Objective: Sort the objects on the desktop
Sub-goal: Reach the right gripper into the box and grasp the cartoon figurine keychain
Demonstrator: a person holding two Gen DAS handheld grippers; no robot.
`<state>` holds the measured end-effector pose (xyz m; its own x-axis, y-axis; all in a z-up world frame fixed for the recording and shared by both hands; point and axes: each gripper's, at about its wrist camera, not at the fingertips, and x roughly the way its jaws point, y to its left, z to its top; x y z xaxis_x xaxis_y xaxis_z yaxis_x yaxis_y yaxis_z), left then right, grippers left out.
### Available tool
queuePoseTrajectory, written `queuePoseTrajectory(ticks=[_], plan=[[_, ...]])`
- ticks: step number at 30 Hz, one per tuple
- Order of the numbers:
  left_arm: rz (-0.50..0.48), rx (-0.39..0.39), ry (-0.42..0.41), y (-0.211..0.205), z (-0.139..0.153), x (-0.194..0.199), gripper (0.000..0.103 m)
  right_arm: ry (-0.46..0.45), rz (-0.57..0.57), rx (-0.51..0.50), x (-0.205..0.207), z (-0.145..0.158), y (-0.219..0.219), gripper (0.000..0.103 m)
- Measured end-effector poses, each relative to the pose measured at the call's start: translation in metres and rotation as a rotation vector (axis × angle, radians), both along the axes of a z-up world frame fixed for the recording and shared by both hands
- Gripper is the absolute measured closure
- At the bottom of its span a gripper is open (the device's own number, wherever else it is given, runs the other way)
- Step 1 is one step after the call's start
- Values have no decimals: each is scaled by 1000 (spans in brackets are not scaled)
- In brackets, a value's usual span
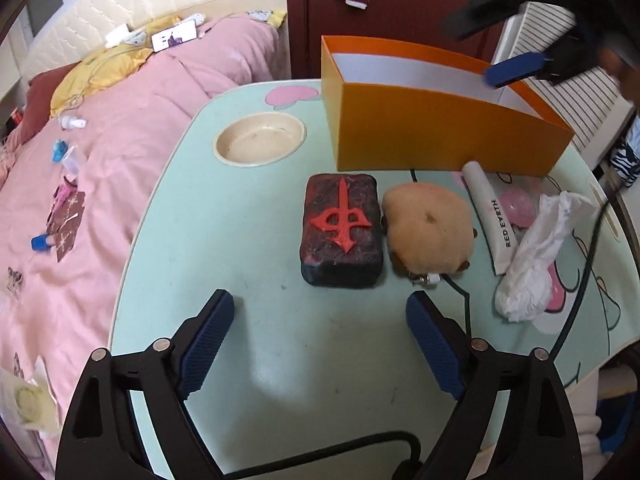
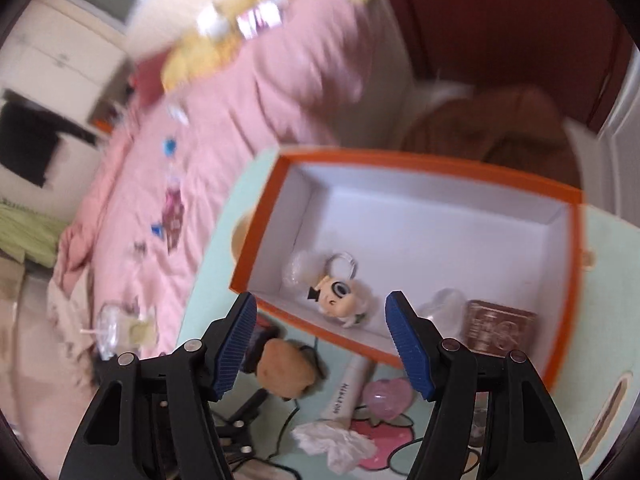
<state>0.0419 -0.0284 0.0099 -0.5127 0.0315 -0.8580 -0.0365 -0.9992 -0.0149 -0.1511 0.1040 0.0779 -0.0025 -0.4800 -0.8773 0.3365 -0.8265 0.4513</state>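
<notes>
Right wrist only: figurine (image 2: 340,294) inside box (image 2: 436,162)

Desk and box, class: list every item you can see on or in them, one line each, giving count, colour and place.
Table: one, mint green with cartoon print, beside a pink bed.
Box: one, orange outside, white inside, at the table's far side.
Dish: one, cream, left of the box.
Block: one, dark with a red symbol, table centre.
Plush toy: one, tan, touching the block's right side.
Tube: one, white, right of the plush.
Tissue: one, white, crumpled, right of the tube.
Figure keychain: one, cream, inside the box.
Brown tile: one, inside the box.
Left gripper: jaws open, empty.
Right gripper: jaws open, empty, over the box.
</notes>
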Motion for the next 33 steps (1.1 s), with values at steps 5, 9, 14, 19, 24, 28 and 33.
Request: queuePoseTrajectory(ticks=[5, 9, 14, 19, 24, 28, 33], plan=[[1, 3, 48, 2, -4, 2, 1, -153, 75, 124, -26, -32, -30, 36], [-4, 7, 71, 1, -6, 3, 0, -240, 111, 213, -32, -55, -41, 36], [-12, 12, 83, -2, -6, 1, 0, -259, 189, 334, -27, -76, -56, 39], [-13, 13, 87, -4, -8, 1, 0, -141, 258, 429, -18, -70, -63, 64], [-13, 13, 90, -3, -11, 0, 0, -139, 206, 344, -21, -64, -47, 64], [-13, 12, 88, -3, -11, 1, 0, -76, 160, 262, -21, -42, -33, 64], [-19, 11, 71, -4, -9, 1, 0, 96, 104, 144, -6, 9, -9, 64]])
